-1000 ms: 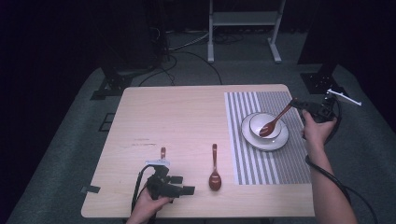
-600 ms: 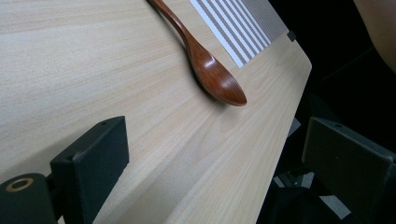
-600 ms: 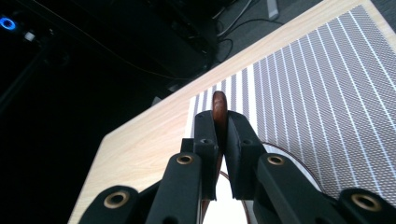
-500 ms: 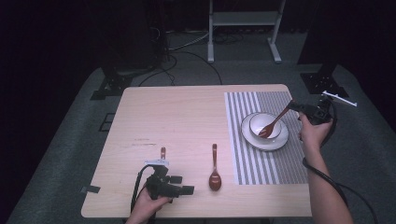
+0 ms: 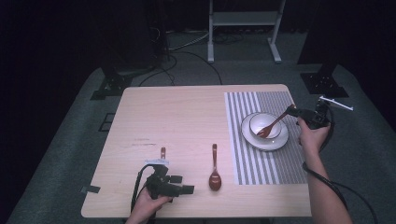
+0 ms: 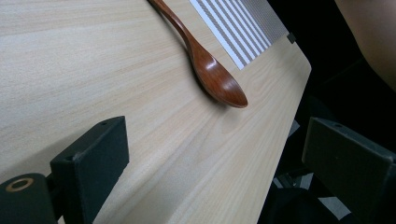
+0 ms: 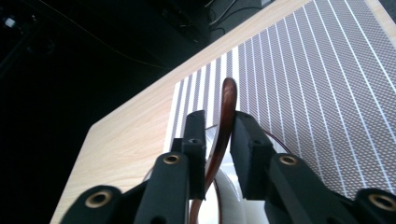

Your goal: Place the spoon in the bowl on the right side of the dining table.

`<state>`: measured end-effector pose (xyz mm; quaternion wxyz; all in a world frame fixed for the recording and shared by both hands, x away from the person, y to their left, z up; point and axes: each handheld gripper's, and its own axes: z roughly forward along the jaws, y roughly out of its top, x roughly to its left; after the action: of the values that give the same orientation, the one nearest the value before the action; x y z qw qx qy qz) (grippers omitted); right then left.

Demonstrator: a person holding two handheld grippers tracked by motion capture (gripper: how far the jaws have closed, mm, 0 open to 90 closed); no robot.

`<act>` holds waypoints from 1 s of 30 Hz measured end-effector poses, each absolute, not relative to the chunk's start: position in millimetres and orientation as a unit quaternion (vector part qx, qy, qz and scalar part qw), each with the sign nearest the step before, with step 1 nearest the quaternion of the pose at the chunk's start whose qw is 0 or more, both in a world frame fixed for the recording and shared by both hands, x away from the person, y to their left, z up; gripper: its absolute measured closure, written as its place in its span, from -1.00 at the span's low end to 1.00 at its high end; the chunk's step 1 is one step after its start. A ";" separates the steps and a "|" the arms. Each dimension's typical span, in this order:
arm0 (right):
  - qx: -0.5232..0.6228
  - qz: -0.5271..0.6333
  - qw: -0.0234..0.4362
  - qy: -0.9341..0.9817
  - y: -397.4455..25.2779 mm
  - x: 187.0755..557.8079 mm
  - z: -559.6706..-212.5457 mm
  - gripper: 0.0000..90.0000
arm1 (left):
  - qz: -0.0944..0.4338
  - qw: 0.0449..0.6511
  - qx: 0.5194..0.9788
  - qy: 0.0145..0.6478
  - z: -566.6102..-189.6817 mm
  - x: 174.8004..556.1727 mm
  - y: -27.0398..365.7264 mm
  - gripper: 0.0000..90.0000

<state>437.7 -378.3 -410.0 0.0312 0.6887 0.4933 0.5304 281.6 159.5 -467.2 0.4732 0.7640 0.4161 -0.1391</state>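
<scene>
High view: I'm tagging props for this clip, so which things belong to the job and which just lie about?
In the job:
spoon in the bowl
bowl
plate
right gripper

Lying about:
spoon on the table
striped mat
left gripper

Bare table (image 5: 187, 121) lies open; 1 spoon (image 5: 215, 173) blocks near edge.

Each black claw (image 7: 217, 140) has blocky jaws, brass-ringed screw holes, black cable.

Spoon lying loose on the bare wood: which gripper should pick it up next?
Left. The left gripper is open beside the loose spoon. The right gripper is shut on another spoon over the bowl, across the table.
</scene>
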 end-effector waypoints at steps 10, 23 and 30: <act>0.685 0.528 0.017 0.502 -377.2 436.0 -422.8 0.47 | -0.139 0.472 0.765 0.416 -468.2 282.7 159.2 -0.86; 0.674 0.531 0.007 0.514 -370.6 425.1 -419.7 0.40 | -0.136 0.474 0.765 0.415 -466.6 280.4 160.9 -0.86; 0.658 0.536 0.000 0.528 -363.4 412.1 -418.3 0.38 | -0.134 0.474 0.766 0.413 -465.0 278.7 160.9 -0.86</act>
<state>412.1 -363.4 -418.3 0.0004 0.6582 0.5285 0.5362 278.7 160.9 -465.0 0.4741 0.7660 0.4128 -0.1342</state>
